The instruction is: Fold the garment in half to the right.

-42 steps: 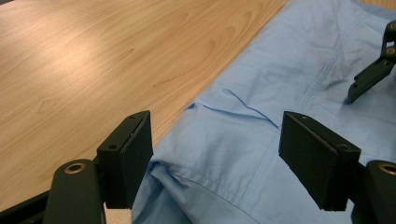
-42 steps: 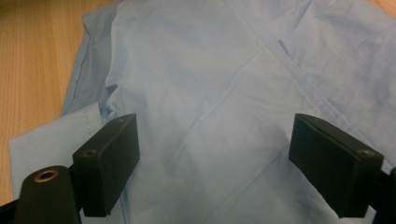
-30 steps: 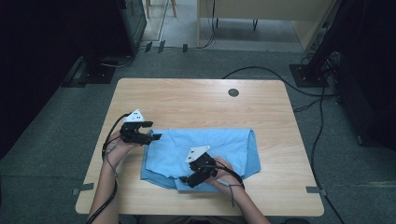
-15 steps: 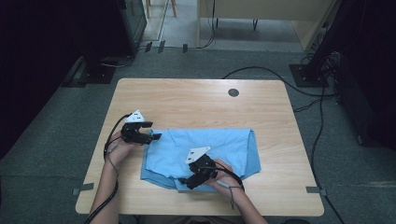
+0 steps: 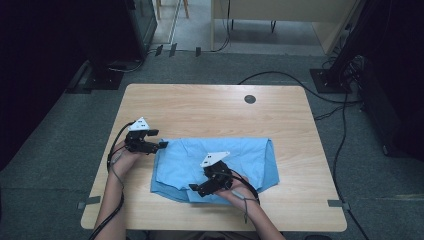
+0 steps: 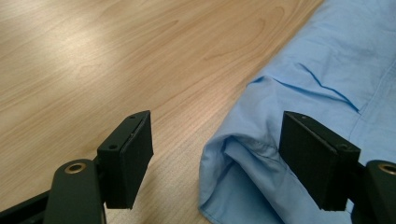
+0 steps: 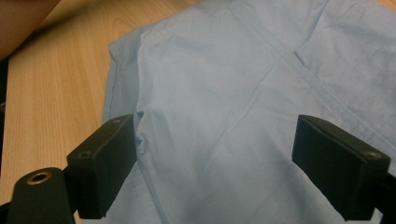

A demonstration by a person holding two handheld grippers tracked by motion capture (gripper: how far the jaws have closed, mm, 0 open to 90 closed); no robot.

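Observation:
A light blue shirt lies folded flat on the wooden table. My left gripper stands open at the shirt's upper left corner. In the left gripper view the rolled corner of the shirt lies between the wide jaws of that gripper, untouched by the pads. My right gripper hovers open over the shirt's front left part. Its jaws have just been closing slightly. In the right gripper view the shirt with its seams spreads beneath that gripper, and nothing is pinched.
A round dark cable port sits near the table's far edge. Bare wood stretches left of the shirt. A forearm crosses the top left corner of the right gripper view. Cables run over the floor behind the table.

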